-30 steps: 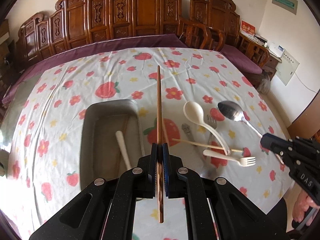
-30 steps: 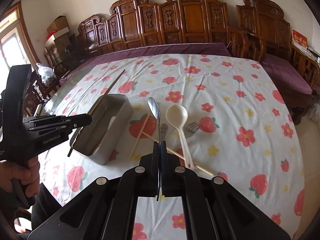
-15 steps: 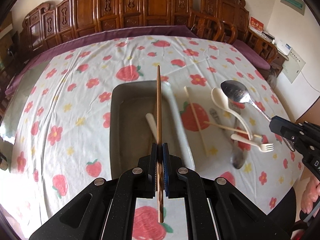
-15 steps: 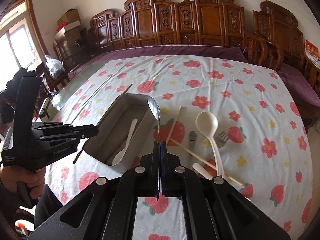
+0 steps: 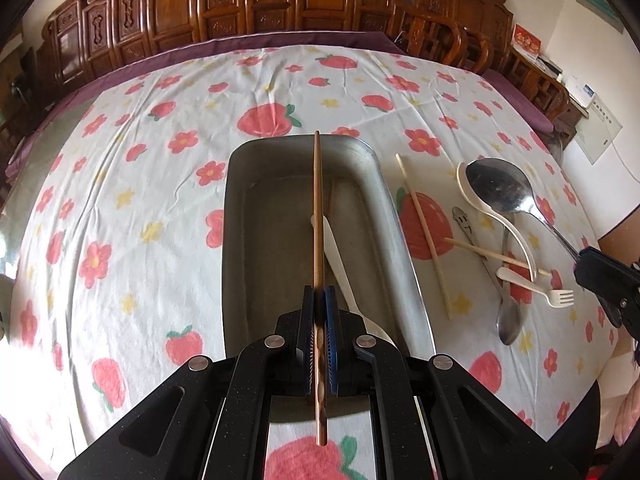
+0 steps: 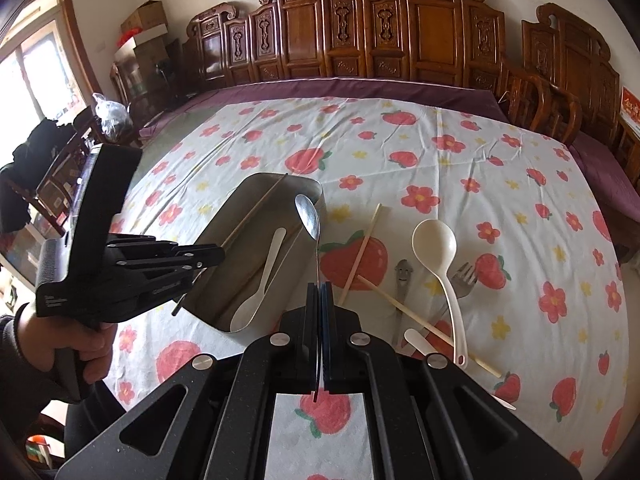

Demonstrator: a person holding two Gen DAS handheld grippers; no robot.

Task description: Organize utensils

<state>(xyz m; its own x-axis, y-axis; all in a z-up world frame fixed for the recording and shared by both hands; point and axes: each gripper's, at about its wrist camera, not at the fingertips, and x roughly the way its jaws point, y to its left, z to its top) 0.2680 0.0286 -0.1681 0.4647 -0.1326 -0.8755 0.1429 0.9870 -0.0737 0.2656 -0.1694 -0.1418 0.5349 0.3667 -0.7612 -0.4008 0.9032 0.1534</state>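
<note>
**Chopstick and spoon held over the tray**

A brown chopstick (image 5: 318,216), clamped in the left gripper (image 5: 319,300), hung above the metal tray (image 5: 404,248) near the tabletop's front edge, where a white spoon (image 6: 260,288) already lay. The right gripper (image 6: 320,292) pinched a steel spoon (image 6: 309,214) by its handle. Pale chopsticks (image 6: 362,254), a ladle (image 6: 438,252) and forks (image 6: 464,278) lay just right of the tray on the strawberry tablecloth (image 6: 460,160).
</note>
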